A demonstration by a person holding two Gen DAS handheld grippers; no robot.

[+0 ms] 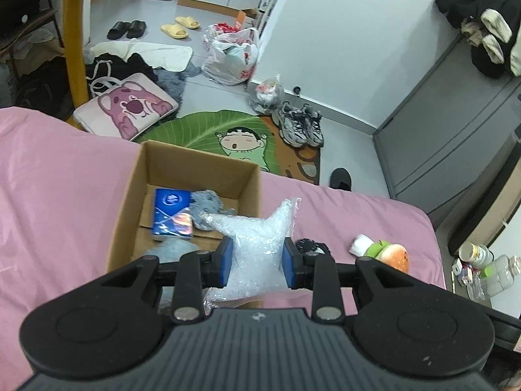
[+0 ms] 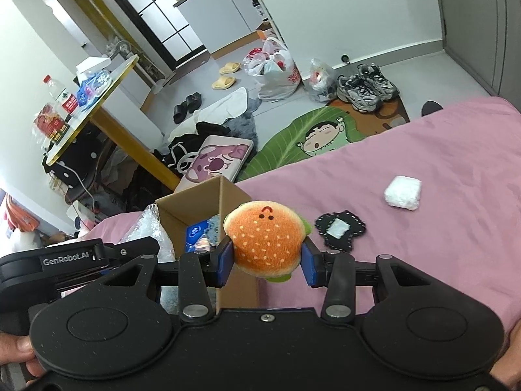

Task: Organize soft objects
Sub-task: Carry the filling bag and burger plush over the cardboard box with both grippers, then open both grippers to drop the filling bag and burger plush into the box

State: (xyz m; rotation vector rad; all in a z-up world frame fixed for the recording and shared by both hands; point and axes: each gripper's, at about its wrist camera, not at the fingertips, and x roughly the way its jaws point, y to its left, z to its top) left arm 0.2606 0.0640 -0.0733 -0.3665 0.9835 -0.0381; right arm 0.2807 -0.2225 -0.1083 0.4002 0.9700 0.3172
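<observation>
Two loads are carried at once: the left tongs (image 1: pixel 257 262) clamp a clear plastic bag (image 1: pixel 254 244) over the cardboard box (image 1: pixel 195 166), while the right tongs (image 2: pixel 267 262) grip a burger plush (image 2: pixel 265 239) just right of the box, which lies ahead-left.

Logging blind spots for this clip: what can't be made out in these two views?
- Left wrist view: the cardboard box floor nearest the camera is hidden by the left gripper and its bubble wrap bag.
- Right wrist view: the box interior is mostly blocked by the burger plush in the right gripper.
- Blue packet: print too blurred to read.
- Grey plush: partly covered, shape unclear.
</observation>
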